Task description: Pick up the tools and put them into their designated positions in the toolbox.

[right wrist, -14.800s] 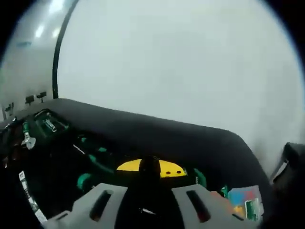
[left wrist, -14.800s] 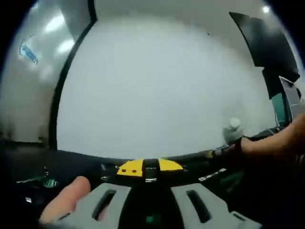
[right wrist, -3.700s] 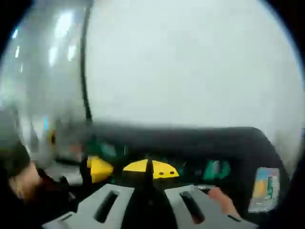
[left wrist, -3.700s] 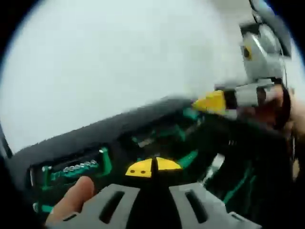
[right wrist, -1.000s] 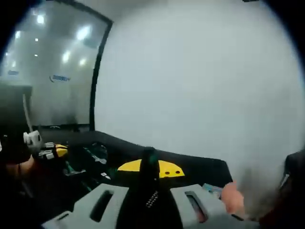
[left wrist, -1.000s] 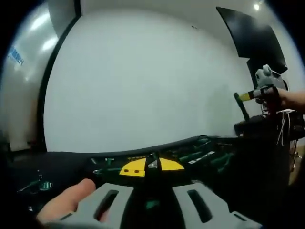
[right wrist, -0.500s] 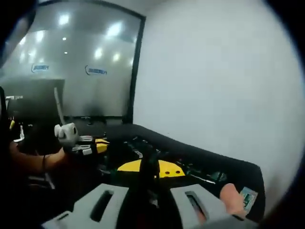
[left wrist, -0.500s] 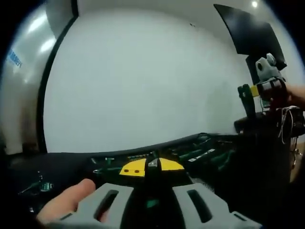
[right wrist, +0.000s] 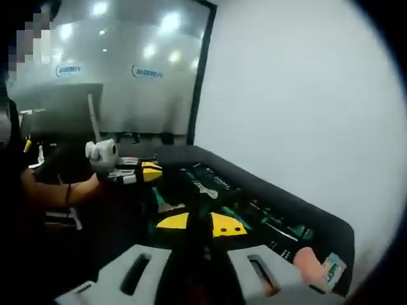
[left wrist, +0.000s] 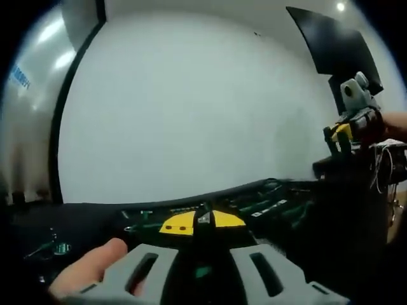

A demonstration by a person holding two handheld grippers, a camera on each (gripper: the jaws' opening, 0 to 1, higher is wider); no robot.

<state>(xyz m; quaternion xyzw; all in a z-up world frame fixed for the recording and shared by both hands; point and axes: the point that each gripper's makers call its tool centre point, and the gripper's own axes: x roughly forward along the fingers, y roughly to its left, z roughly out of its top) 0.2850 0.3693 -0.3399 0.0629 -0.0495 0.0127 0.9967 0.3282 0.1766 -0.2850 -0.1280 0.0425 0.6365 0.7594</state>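
Both views are soft and slightly blurred, with strong fisheye bending toward the edges. A pale wall is bright and nearly washed out, while the black toolbox and the foreground sit in deep shadow, detail lost. Ceiling lights glare as blurred spots on a glass partition in the right gripper view.

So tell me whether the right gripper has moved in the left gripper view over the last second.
Yes. The right gripper sits lower against the fixed black panel than half a second ago, when it was raised closer to it.
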